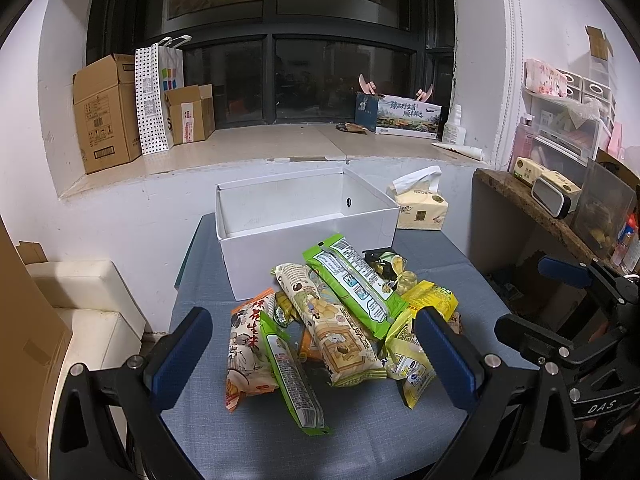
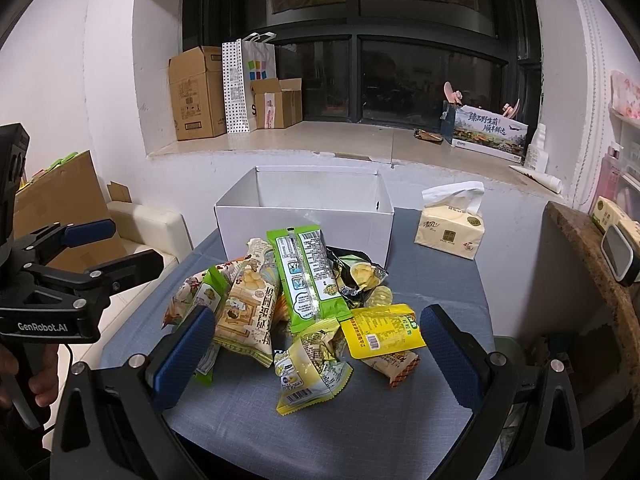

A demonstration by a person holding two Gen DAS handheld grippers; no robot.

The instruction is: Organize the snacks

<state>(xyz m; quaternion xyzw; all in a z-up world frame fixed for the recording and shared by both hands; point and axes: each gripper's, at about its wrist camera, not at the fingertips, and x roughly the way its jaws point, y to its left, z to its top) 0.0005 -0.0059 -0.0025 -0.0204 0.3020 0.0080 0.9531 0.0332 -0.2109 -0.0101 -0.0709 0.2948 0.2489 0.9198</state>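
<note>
**Over the snack pile, both jaws spread**

On the bench (image 1: 208,412), covered in blue-grey cloth, a heap of snack packets (image 1: 336,320) lies just in front of a white box (image 1: 304,256) whose top is open and whose inside looks bare. My left gripper (image 1: 312,358) hangs over the near edge of the heap with its jaws wide apart, holding nothing; the orange peanut packet (image 1: 244,344) and a long green packet (image 1: 292,380) show between its blue pads. My right gripper (image 2: 316,358) hovers the same way, jaws parted and holding nothing, with a crumpled yellow-green packet (image 2: 308,372) and a flat yellow packet (image 2: 380,332) between its fingers. A second long green packet (image 2: 308,280) rests on top of the heap, leaning toward the box. Right of the box stands a tissue pack (image 2: 450,228), apart from the snacks. Beyond the bench, cardboard boxes (image 1: 106,112) and a dotted paper bag (image 1: 150,100) sit on the window sill.
</note>
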